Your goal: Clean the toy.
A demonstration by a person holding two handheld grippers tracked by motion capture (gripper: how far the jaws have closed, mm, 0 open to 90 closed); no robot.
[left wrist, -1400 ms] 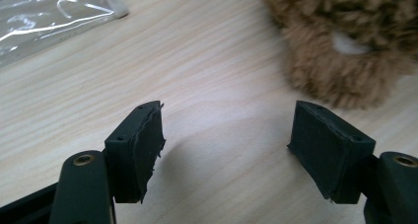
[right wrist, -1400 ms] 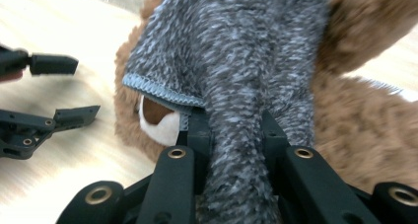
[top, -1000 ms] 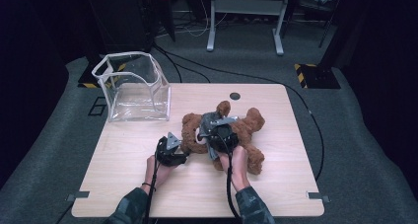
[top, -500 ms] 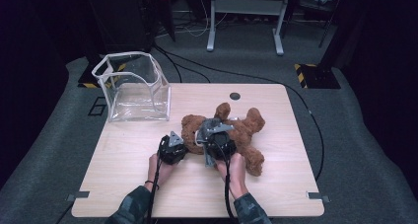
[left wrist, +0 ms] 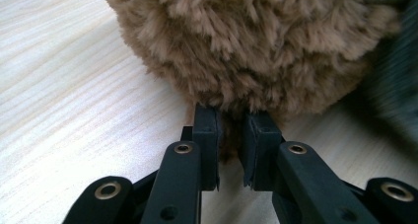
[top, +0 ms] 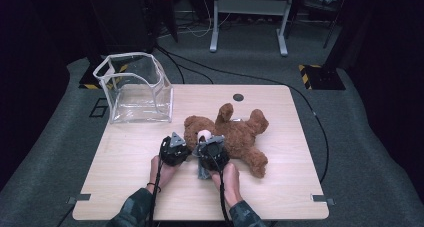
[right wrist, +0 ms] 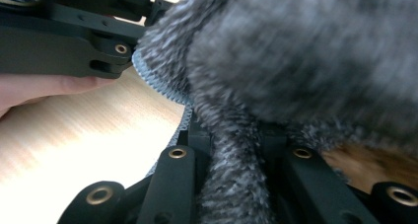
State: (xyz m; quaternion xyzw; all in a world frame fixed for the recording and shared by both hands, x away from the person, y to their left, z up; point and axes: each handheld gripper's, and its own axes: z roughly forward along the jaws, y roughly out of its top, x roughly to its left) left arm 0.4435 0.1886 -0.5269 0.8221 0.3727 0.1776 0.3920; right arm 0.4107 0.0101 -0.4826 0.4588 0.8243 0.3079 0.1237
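Sprawled on the pale wooden table, the fluffy brown teddy bear lies right of the clear plastic box, whose inside looks bare. Left gripper has just been closing, pinching bear fur. Right gripper clamps grey knitted fabric beside the bear.

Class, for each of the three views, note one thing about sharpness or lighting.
High view: bright pale wooden table, dark surroundings. Left gripper view: brown plush teddy bear sharp at the left gripper, right edge soft. Right gripper view: grey knitted cloth blurred above the right gripper.
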